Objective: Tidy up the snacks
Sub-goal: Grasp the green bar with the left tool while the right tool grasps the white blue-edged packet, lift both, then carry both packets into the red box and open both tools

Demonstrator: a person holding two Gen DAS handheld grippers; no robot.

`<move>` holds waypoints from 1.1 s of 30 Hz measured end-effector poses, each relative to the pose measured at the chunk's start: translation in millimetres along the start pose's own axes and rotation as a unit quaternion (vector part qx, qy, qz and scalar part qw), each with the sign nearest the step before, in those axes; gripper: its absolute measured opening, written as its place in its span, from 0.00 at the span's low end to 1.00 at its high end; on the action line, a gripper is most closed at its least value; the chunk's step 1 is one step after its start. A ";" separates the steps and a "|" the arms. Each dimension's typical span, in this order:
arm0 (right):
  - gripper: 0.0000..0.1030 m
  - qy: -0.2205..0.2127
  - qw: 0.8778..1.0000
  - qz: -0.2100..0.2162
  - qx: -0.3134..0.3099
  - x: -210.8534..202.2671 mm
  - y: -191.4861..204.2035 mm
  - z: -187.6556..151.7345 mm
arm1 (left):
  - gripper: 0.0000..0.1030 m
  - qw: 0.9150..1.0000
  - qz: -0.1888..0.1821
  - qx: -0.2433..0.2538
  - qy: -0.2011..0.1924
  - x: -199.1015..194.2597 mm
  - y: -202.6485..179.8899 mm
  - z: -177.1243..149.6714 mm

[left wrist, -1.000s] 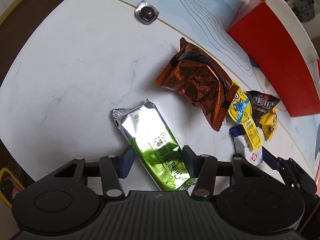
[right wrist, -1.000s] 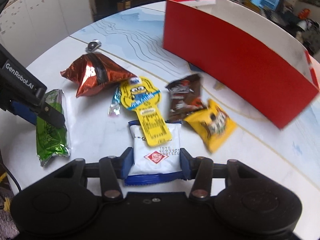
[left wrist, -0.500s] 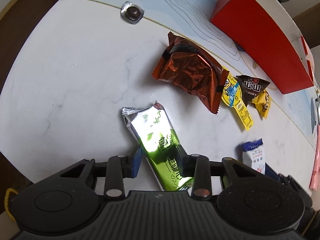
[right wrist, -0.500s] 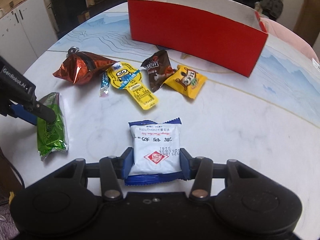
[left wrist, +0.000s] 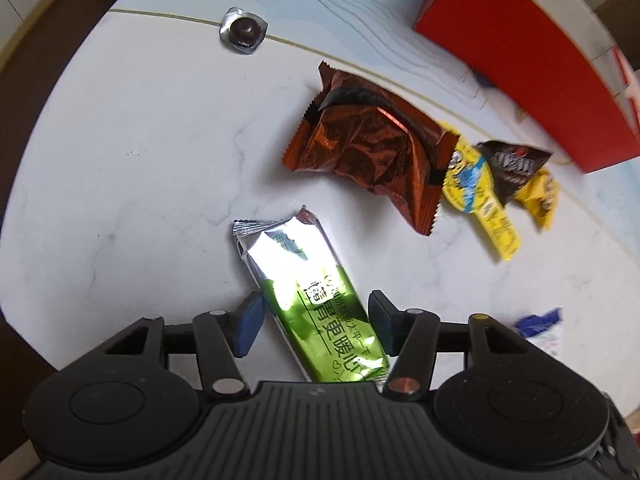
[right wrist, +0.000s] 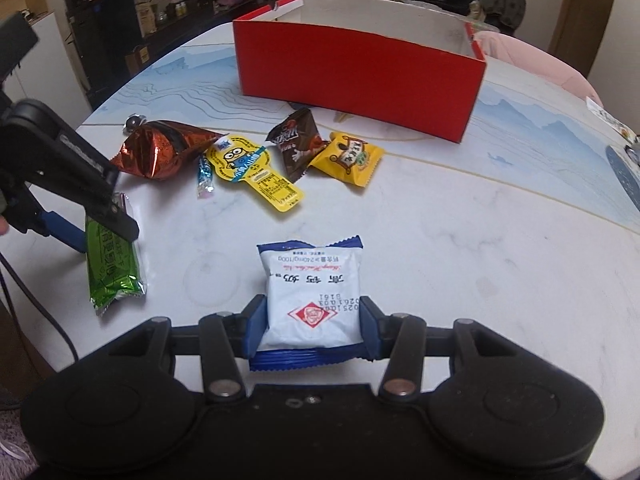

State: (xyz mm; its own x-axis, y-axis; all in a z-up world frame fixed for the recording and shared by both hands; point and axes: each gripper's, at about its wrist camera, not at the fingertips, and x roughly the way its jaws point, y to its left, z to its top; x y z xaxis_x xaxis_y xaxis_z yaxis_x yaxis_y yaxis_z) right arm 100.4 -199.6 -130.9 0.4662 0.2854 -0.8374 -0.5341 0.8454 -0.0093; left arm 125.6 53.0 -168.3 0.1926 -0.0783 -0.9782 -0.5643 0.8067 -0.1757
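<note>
The right wrist cam looks into the open red cardboard box point(right wrist: 360, 76), white on the inside, at the far side of the white marble-look table point(right wrist: 480, 240); the left wrist cam only catches its red outer wall. The left cam gives the better look at the small round dark candy in silver foil point(left wrist: 242, 31).

Count: eight snacks, one box. The right gripper point(right wrist: 312, 318) is clenched on a white pillow pack with blue crimped ends point(right wrist: 313, 296), red diamond logo, date code printed upside down. The left gripper point(left wrist: 316, 320) has just been opening, and the shiny green foil bar point(left wrist: 320, 308) with Chinese characters lies on the table between its blue pads, gaps on both sides, so it's released.

Loose in a cluster before the box: a crinkly copper-orange foil bag point(right wrist: 160, 152), a yellow Minion-printed sachet point(right wrist: 256, 178), a brown M&M's pouch point(right wrist: 298, 146), a yellow printed pouch point(right wrist: 348, 158) and a thin blue-and-white wrapped sweet point(right wrist: 205, 178).
</note>
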 end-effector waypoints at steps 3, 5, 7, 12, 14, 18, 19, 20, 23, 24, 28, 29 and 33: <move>0.46 -0.003 1.000 -0.006 0.005 -4.9 0.3 -3.5 | 0.55 0.999 0.030 0.011 -0.007 1.7 -8.6 -2.4; 0.46 -0.005 1.000 -0.011 0.008 -7.8 0.6 -5.8 | 0.55 0.999 0.046 0.017 -0.008 3.5 -14.4 -3.3; 0.46 -0.006 1.000 -0.015 0.011 -9.8 0.2 -7.6 | 0.55 0.998 0.061 0.017 -0.009 5.0 -17.6 -4.2; 0.46 -0.009 1.000 -0.021 0.020 -14.3 0.4 -12.5 | 0.52 0.997 0.076 0.028 -0.015 6.4 -23.5 -8.0; 0.46 -0.010 0.999 -0.022 0.023 -16.2 0.6 -13.9 | 0.51 0.997 0.070 0.028 -0.018 6.6 -23.8 -8.9; 0.46 -0.014 0.999 -0.028 0.025 -19.4 2.1 -14.3 | 0.47 0.999 0.024 0.006 -0.022 0.3 -1.1 -9.3; 0.46 -0.015 0.999 -0.029 0.026 -20.3 2.5 -14.0 | 0.46 1.000 0.011 -0.005 -0.020 -1.0 6.6 -8.6; 0.46 -0.016 0.999 -0.030 0.026 -21.2 2.9 -13.5 | 0.46 1.000 -0.002 -0.014 -0.018 -2.2 14.4 -8.5; 0.46 -0.019 0.999 -0.031 0.025 -23.5 4.8 -10.7 | 0.45 0.998 -0.027 -0.047 -0.015 -5.2 38.9 -7.3; 0.46 -0.019 0.999 -0.031 0.022 -23.7 5.9 -9.3 | 0.45 0.998 -0.034 -0.057 -0.012 -5.9 46.2 -6.6; 0.46 -0.021 0.999 -0.030 0.009 -23.2 13.0 -2.4 | 0.45 0.995 -0.052 -0.089 -0.009 -12.1 68.4 -7.3; 0.46 -0.022 0.999 -0.029 0.005 -23.6 15.5 0.1 | 0.45 0.994 -0.057 -0.089 -0.014 -16.9 69.9 -8.9; 0.46 -0.030 0.999 -0.026 -0.011 -27.1 24.6 11.3 | 0.45 0.993 -0.070 -0.085 -0.034 -36.5 76.7 -9.5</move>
State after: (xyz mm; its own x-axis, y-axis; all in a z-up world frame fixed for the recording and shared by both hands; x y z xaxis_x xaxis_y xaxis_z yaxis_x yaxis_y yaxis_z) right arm 82.6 -181.4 -102.2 0.5344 0.2687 -0.8014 -0.5240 0.8493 -0.0647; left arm 67.7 112.1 -147.1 0.3298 -0.1387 -0.9338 -0.6541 0.6796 -0.3320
